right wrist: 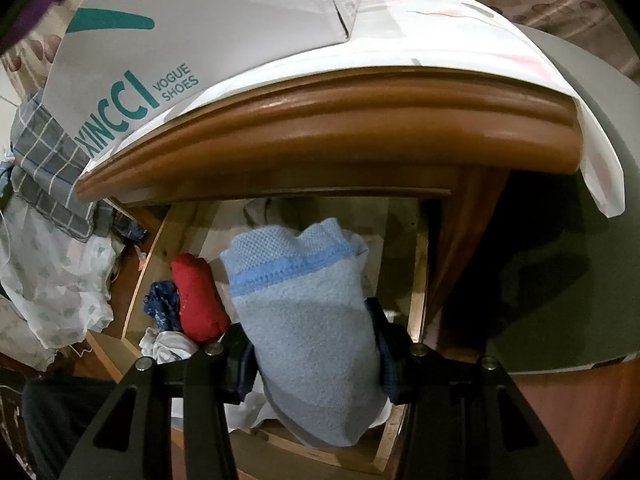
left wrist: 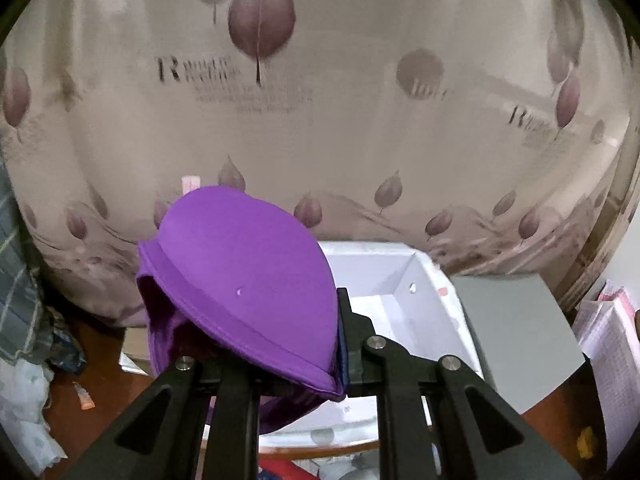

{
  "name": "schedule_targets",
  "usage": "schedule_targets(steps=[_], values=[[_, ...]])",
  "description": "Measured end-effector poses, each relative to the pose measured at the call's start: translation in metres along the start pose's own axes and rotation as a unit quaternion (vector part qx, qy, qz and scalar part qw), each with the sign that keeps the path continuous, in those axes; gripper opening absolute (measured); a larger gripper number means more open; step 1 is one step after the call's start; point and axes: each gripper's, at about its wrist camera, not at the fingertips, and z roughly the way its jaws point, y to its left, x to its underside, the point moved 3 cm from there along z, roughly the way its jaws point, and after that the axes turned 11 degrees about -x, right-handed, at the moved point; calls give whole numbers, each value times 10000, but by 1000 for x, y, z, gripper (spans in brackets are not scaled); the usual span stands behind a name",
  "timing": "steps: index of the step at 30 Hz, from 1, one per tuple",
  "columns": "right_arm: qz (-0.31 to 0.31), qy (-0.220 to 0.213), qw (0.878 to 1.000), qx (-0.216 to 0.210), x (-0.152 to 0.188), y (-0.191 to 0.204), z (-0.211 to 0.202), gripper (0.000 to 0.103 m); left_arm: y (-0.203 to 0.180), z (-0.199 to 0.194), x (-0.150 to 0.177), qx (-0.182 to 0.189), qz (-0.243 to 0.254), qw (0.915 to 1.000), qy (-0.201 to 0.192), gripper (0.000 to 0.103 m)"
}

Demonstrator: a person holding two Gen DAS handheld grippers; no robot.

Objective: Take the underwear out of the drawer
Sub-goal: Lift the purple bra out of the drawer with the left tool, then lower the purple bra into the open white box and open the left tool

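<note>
A purple padded bra (left wrist: 240, 280) is lifted in front of the leaf-print fabric, and my left gripper (left wrist: 316, 352) is shut on its lower edge. The cup hides the left finger; only the right finger (left wrist: 345, 320) shows. In the right wrist view my right gripper (right wrist: 316, 356) is shut on a light blue fleecy garment (right wrist: 308, 320) with a blue stitched band, held over the open wooden drawer (right wrist: 150, 272). A red bundle (right wrist: 198, 296), a dark blue patterned piece (right wrist: 160, 304) and a white cloth (right wrist: 168, 344) lie in the drawer's left side.
The wooden cabinet top (right wrist: 320, 128) juts over the drawer and bears a white open box (left wrist: 400, 292) and a shoe-box lid (right wrist: 160, 40). Grey plaid cloth (right wrist: 48, 160) hangs at the left, and a grey panel (left wrist: 516, 320) stands at the right. Leaf-print fabric (left wrist: 320, 100) fills the background.
</note>
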Motion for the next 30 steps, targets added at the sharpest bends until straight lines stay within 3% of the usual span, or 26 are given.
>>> schedule_targets(steps=[8, 20, 26, 30], values=[[3, 37, 10000, -81, -1, 0, 1, 48, -23, 61, 19, 372, 471, 9979, 238, 14], [-5, 66, 9999, -130, -1, 1, 2, 48, -7, 117, 52, 103, 274, 9947, 982, 14], [-4, 64, 9999, -124, -1, 2, 2, 48, -9, 128, 57, -87, 294, 9925, 1183, 21], [-6, 62, 9999, -125, -1, 2, 2, 48, -5, 131, 59, -139, 155, 9906, 1350, 38]])
